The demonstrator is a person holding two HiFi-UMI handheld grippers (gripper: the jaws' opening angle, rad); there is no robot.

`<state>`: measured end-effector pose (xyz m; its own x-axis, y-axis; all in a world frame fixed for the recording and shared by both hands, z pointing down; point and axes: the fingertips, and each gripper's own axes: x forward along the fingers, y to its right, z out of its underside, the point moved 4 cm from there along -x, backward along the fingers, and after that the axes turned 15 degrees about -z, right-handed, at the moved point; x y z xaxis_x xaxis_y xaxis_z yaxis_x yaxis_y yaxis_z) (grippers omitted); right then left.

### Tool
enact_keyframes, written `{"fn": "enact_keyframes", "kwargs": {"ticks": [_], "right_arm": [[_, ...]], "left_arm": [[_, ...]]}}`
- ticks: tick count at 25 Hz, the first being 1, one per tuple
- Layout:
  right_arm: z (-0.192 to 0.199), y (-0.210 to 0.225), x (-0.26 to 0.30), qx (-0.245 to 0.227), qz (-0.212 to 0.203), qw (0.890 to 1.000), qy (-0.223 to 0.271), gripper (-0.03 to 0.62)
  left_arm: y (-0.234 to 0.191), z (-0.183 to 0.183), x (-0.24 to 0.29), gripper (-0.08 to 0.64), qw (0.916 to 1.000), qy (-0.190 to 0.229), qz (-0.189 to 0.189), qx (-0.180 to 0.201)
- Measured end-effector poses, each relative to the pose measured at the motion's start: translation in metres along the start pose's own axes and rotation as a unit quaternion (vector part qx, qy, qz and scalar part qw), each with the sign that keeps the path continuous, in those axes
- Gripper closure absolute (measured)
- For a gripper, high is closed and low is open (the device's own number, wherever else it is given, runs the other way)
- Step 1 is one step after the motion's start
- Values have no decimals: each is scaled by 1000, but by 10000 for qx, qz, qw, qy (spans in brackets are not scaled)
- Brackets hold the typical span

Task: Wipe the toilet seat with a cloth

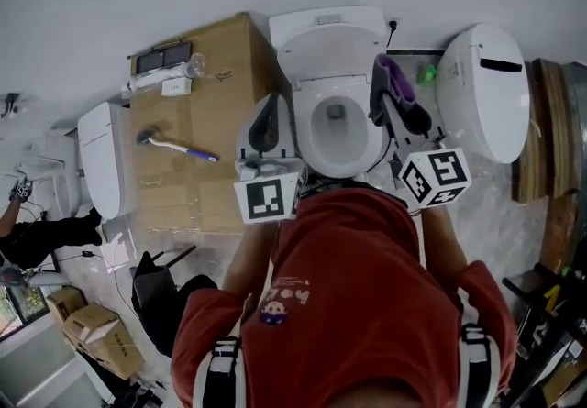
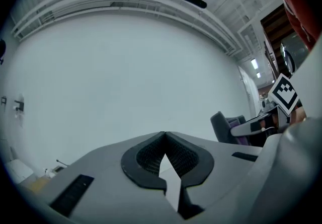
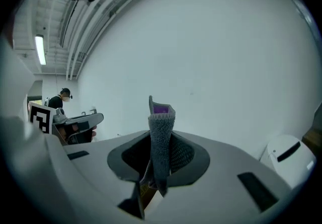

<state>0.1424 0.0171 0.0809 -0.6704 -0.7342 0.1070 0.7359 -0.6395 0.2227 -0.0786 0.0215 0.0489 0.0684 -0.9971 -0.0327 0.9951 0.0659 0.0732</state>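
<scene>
Right gripper (image 3: 161, 140) is clenched on a grey-and-purple cloth (image 3: 161, 117), which stands upright between its jaws. In the head view the cloth is at upper centre-right, by the right edge of the toilet seat (image 1: 341, 168); contact cannot be determined. Left gripper (image 2: 164, 140) is clenched with nothing between its jaws, at the seat's left edge. The cardboard box (image 1: 211, 76) at upper left carries a brush (image 1: 174, 145).

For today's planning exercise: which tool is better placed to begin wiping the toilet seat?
Right. The right tool is clamped on the cloth; the left tool is shut with nothing in it. Both are over the toilet seat.
</scene>
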Motion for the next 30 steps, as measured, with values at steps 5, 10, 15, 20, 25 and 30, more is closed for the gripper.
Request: {"fn": "enact_keyframes", "kwargs": {"ticks": [5, 10, 15, 20, 25, 30], "right_arm": [[-97, -9, -23, -1012, 343, 9876, 1147, 529], [-136, -19, -33, -1706, 639, 9673, 1765, 529], [-132, -29, -27, -1680, 519, 9680, 1790, 529], [-124, -37, -20, -1703, 404, 9707, 1648, 529], [-125, -38, -23, -1723, 408, 9713, 1586, 529], [-125, -38, -25, -1754, 413, 9710, 1572, 529]], "left_arm": [[-6, -64, 12, 546, 9983, 578, -108, -44], [-15, -97, 15, 546, 9957, 859, -339, -77], [-18, -98, 7, 546, 9954, 840, -451, -42], [-20, -92, 2, 546, 9958, 783, -468, 41], [-19, -93, -2, 546, 9959, 781, -463, 59], [-17, -95, -5, 546, 9956, 817, -442, 86]]}}
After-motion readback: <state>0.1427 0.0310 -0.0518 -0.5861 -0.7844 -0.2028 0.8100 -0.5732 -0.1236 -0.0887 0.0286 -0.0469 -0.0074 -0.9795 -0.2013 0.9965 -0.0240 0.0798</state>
